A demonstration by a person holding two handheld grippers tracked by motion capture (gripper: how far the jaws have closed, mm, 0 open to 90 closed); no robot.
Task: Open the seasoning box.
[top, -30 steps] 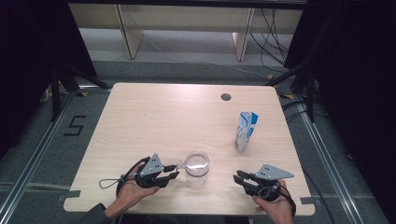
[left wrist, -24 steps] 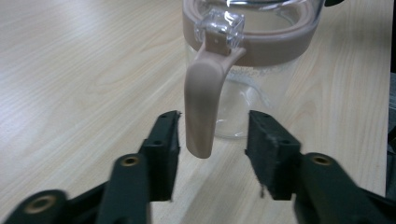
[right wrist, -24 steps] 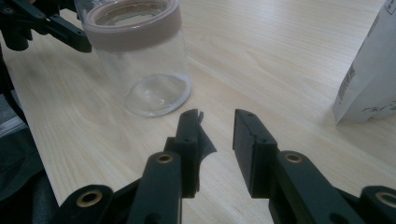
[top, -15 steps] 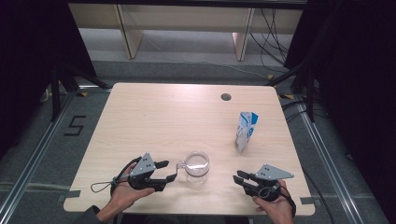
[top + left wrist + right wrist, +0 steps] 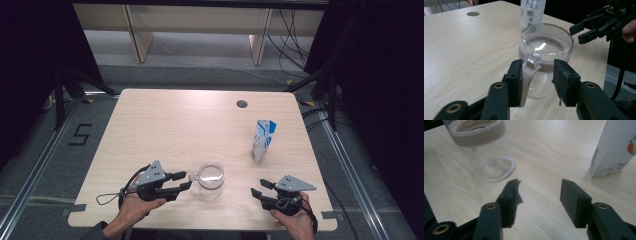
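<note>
A clear glass mug [image 5: 210, 180] with a pinkish band under its rim is stood near the front edge of the bench [image 5: 165, 125], between the two hands, so that either can reach it. Its handle [image 5: 530, 72] is turned toward the person's left. The left hand-held gripper [image 5: 183, 180] is brought level with the mug and its jaws are set astride the handle; in the left gripper view one pad [image 5: 515, 83] lies against the handle while the other stands clear of it. The jaws have just been closing, but the handle is not yet pinched. The right hand-held gripper [image 5: 257, 192] is held low over the bench, apart from the mug, its jaws parted with nothing between them after just opening; it is judged to be kept ready. A blue-and-white carton [image 5: 263, 141] is left upright farther back on the right, near enough to be fetched, probably for pouring.
</note>
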